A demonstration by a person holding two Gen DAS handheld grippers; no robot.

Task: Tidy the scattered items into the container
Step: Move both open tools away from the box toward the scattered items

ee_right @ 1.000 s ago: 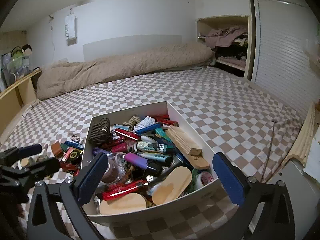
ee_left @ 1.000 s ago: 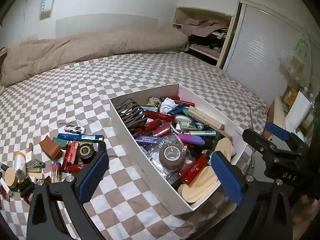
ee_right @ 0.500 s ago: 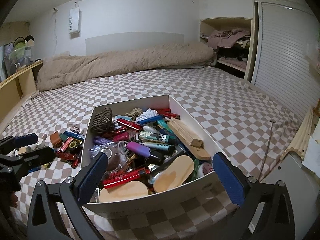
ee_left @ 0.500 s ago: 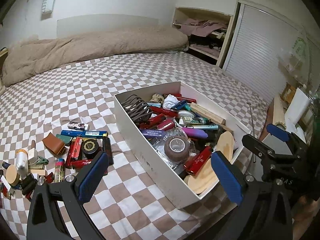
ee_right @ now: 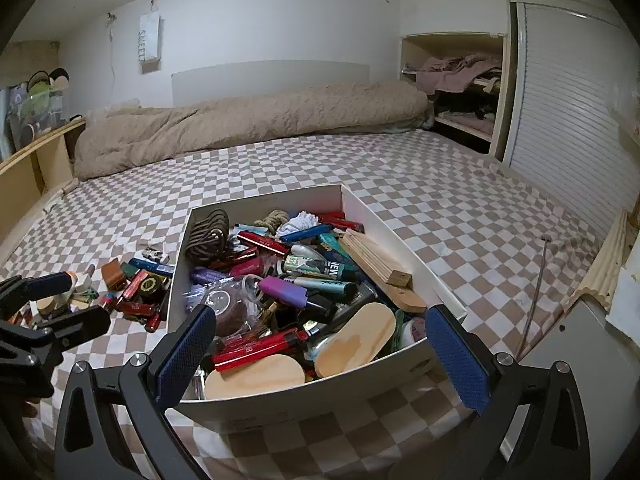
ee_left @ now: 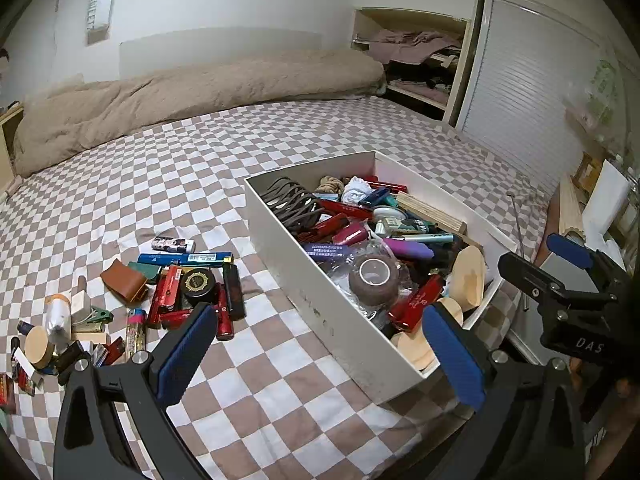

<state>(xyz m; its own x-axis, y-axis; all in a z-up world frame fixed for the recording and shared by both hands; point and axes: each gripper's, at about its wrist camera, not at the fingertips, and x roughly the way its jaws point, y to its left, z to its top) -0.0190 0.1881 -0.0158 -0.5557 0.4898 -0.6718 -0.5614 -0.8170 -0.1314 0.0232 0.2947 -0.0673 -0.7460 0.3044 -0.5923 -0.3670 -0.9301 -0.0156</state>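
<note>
- Plainly, both claws are spread wide and carry nothing: the left claw [ee_left: 316, 354] hangs over the checkered bed sheet [ee_left: 168, 184] between the loose pile and the box, and the right claw [ee_right: 320, 352] hovers at the near end of the white box [ee_right: 280, 404].
- The box sits on the bed, already heaped with lighters, tubes, a tape roll [ee_left: 374, 279] and wooden ovals [ee_right: 356, 340].
- Still outside, to its left, lie the scattered items [ee_left: 120, 304]: a blue flat box [ee_left: 184, 258], a black round tin [ee_left: 197, 282], red lighters [ee_left: 168, 292], a brown leather pouch [ee_left: 123, 280], a wooden disc [ee_left: 38, 346].
- My worry: these pieces overlap tightly, so a pinch may catch two at once or flick a neighbour away.
- The soft sheet could bunch under the claw tips.
- The box is nearly brim-full at the near end, so a careless drop may roll out over the wall; the far end looks safer.
- The two claws hang near each other and could collide.
</note>
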